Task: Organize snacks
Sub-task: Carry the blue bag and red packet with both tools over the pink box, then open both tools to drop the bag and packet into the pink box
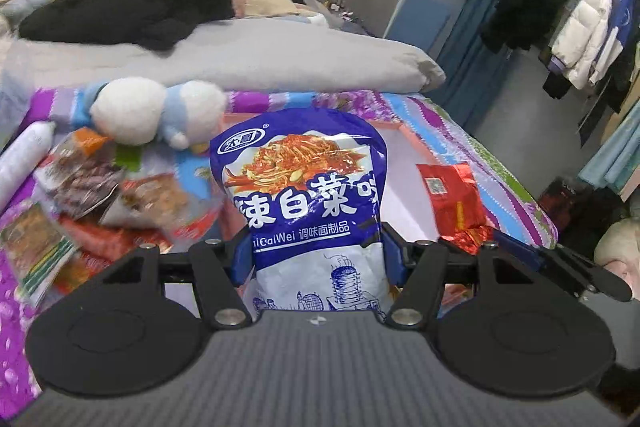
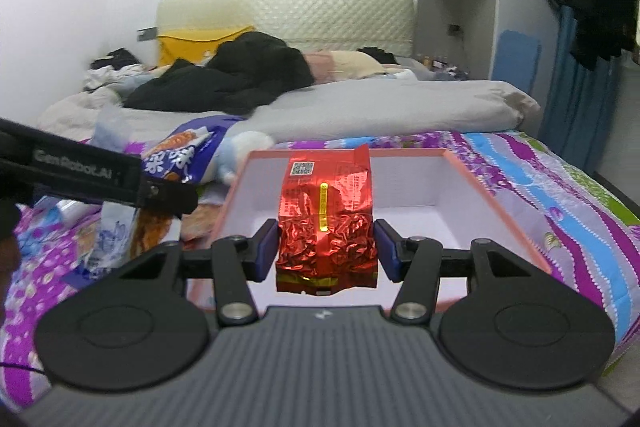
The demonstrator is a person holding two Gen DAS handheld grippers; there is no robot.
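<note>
Red foil pack [image 2: 326, 223] clamped in my right gripper [image 2: 326, 249] over the empty box [image 2: 496, 187]; my left gripper [image 1: 316, 259] grips a blue bag [image 1: 308, 187]. More snacks [image 1: 100, 195] wait on the bed.

Left gripper [image 1: 316, 253] — clamping blue packet [image 1: 308, 195], tilting downward. Right gripper [image 2: 326, 249] — pinching red packet [image 2: 326, 223], angling downward.

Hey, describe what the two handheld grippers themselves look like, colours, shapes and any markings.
Both match: the left gripper and right gripper have a ribbed dark grey body, two round black discs at the sides, black linkage arms with silver pivot pins, and blue fingers. Seen from the right wrist view, the left gripper's black side reads "GenRobot.AI" in pale letters.
</note>
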